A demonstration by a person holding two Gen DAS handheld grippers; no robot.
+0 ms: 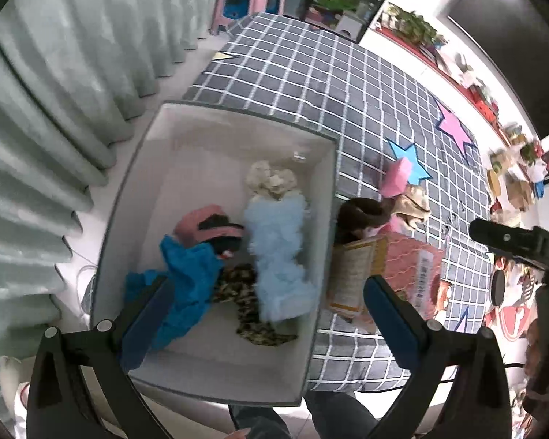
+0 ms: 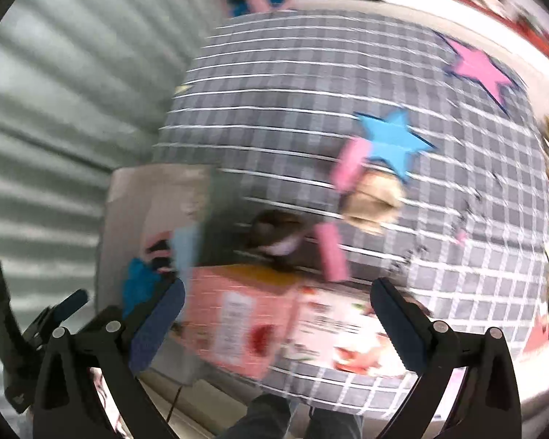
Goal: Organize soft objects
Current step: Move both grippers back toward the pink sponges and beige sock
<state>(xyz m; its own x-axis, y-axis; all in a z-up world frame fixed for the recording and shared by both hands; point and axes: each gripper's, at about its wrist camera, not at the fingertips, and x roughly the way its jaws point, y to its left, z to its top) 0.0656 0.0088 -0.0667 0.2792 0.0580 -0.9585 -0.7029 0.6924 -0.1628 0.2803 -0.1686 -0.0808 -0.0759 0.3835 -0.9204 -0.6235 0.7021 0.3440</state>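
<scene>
A white storage box (image 1: 142, 183) stands at the left edge of a grey checked table. It holds a fluffy light-blue doll (image 1: 278, 245), a blue cloth toy (image 1: 186, 285), a pink-capped toy (image 1: 208, 225) and a camouflage piece (image 1: 245, 303). My left gripper (image 1: 263, 314) hangs open and empty above the box. On the table beside the box lie a dark-haired doll (image 1: 358, 216), a beige doll with a pink hat (image 1: 402, 186) and a pink carton (image 1: 391, 270). My right gripper (image 2: 278, 322) is open and empty over the pink carton (image 2: 245, 322); its view is blurred.
Pale green curtains (image 1: 55, 109) hang to the left of the box. Pink (image 1: 455, 128) and blue (image 1: 408, 159) paper stars lie on the tablecloth. A shelf of small items (image 1: 475, 84) runs along the far right wall. A pink stool (image 1: 249, 0) stands beyond the table.
</scene>
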